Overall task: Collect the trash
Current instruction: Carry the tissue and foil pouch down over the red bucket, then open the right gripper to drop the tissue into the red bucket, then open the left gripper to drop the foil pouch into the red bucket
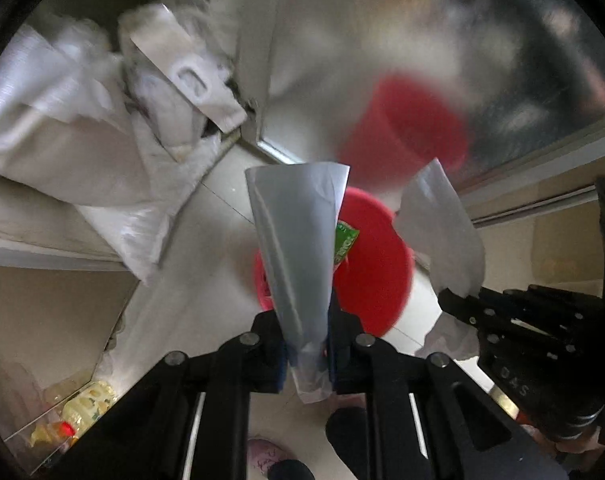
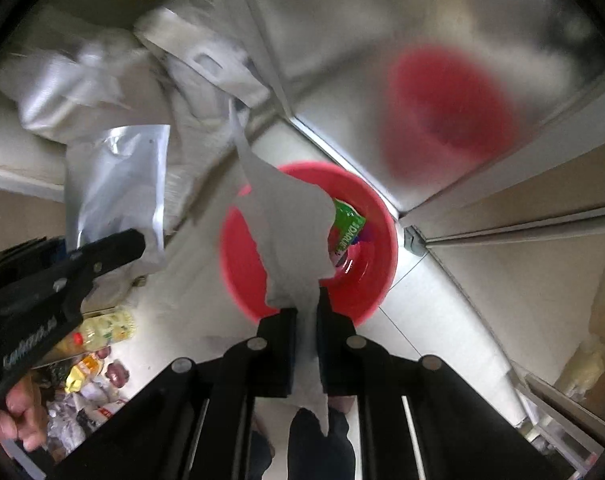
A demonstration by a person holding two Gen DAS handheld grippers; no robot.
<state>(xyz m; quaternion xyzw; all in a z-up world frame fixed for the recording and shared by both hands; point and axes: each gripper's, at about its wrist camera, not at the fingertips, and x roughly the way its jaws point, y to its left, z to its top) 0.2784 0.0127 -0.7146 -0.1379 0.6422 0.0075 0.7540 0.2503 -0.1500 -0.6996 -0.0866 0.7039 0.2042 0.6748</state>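
The left claw (image 1: 308, 344) is clamped on a shiny silver foil pouch (image 1: 298, 240). The pouch sticks up toward 12 o'clock, right over the round red plastic basin (image 1: 382, 280) on the pale tile floor (image 1: 206, 248). The right claw (image 2: 307, 344) is clamped on a torn piece of white paper (image 2: 290, 232). That paper also hangs above the red basin (image 2: 366, 288).

The basin looks like the place for the trash. A crumpled green wrapper (image 2: 348, 226) already lies inside it, at about 1 o'clock from the right claw. So some trash is in, I think. Both pieces in the claws are over the basin but not yet dropped. Letting them go looks like the next thing to do.

More stuff is left on the floor. In the right wrist view, at about 8 o'clock, there is a yellow plastic bottle with a red cap (image 2: 102, 330) and a small pile of colourful wrappers (image 2: 90, 376). I cannot tell if the bottle is trash. At about 10 o'clock in the left wrist view there is a heap of white bags and cloth (image 1: 102, 120) by the wall. It may be trash too, but that is a guess.

The job looks partly done, with more picking up to go.
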